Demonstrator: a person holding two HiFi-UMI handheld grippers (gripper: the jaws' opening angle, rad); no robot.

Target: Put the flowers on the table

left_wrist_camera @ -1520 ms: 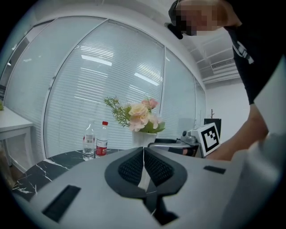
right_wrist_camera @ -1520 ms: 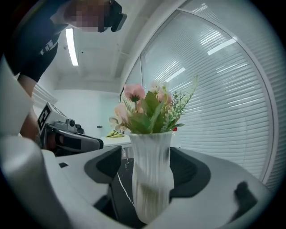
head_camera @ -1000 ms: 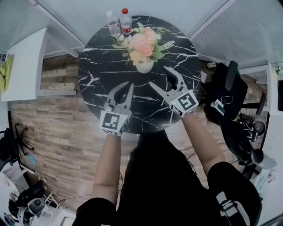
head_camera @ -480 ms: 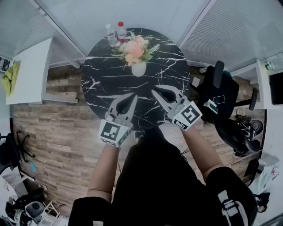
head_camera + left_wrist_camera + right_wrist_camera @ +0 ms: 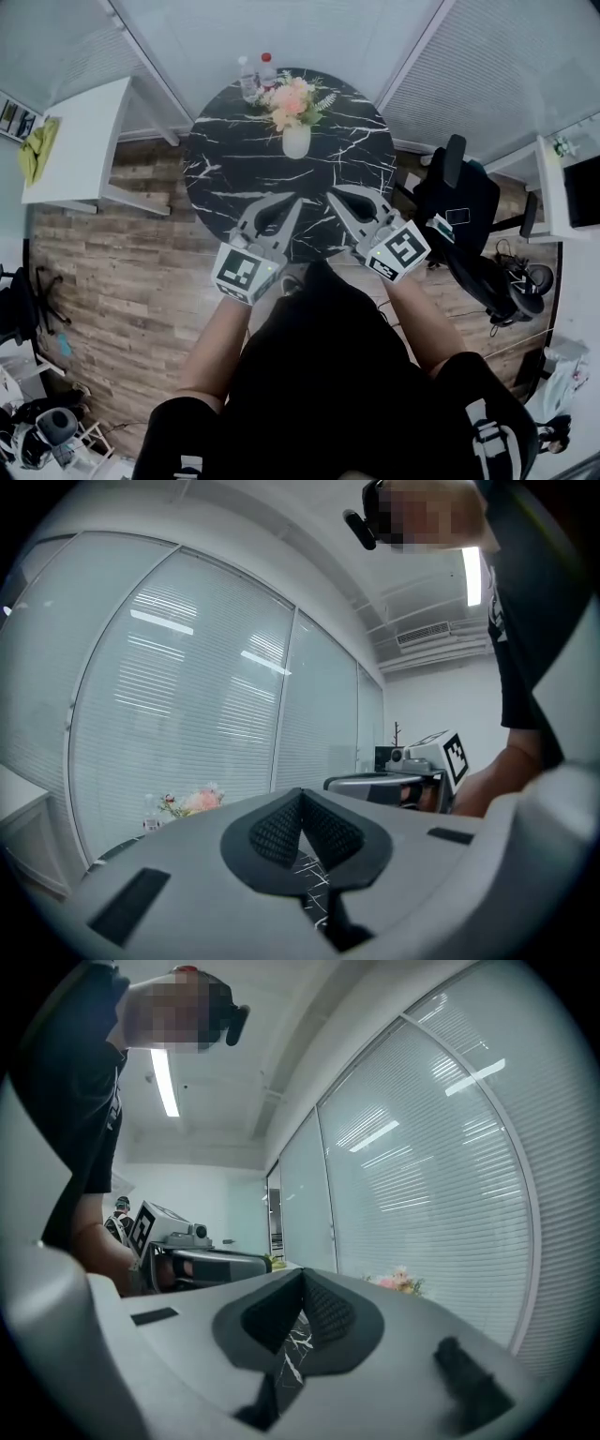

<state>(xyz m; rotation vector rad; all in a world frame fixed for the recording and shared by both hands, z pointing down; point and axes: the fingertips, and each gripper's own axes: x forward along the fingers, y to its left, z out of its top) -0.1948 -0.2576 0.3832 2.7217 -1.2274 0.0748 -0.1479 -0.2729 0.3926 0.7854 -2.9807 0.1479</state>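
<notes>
The pink-and-peach flowers in a white vase (image 5: 292, 105) are left standing on the round black marble table (image 5: 234, 169), while the left gripper (image 5: 289, 204) and right gripper (image 5: 337, 195), jaws together and empty (the right's just closed), are drawn back: placement is judged complete.

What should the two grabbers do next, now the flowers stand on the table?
Probably just lower both to rest. The vase of flowers stands upright on the table, apart from both grippers. The left gripper is shut and empty; the right gripper has just been closing on nothing. Nothing seems left to carry.
</notes>
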